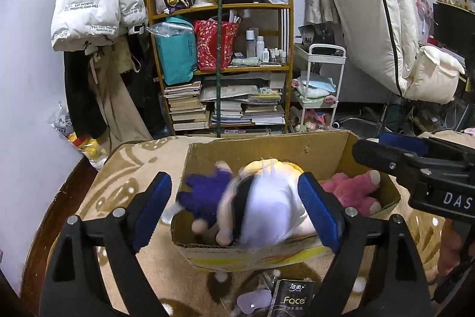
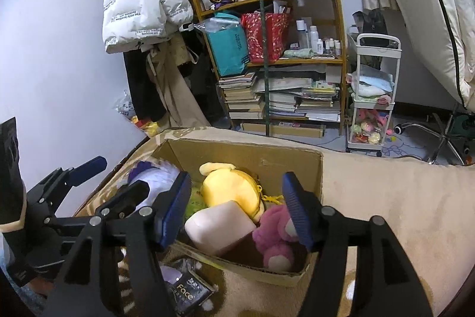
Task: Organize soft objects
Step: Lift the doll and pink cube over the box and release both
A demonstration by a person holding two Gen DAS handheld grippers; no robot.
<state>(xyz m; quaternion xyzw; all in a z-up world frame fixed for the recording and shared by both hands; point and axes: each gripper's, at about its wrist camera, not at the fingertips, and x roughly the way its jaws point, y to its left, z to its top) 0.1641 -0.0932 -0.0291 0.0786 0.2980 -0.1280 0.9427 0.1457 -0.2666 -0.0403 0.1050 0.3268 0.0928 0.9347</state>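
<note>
Item: doll (image 1: 261,198), blurred, over cardboard box (image 1: 326,144). My left tongs (image 1: 237,213) wide; right tongs (image 2: 234,213) wide, empty. I'd settle it beside pink plush (image 2: 276,233).

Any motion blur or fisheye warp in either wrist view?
Left wrist view: the doll over the cardboard box is motion-smeared, background sharp. Right wrist view: box contents crisp, the shelf bows with fisheye warp; dark vignette in the corners of both.
</note>
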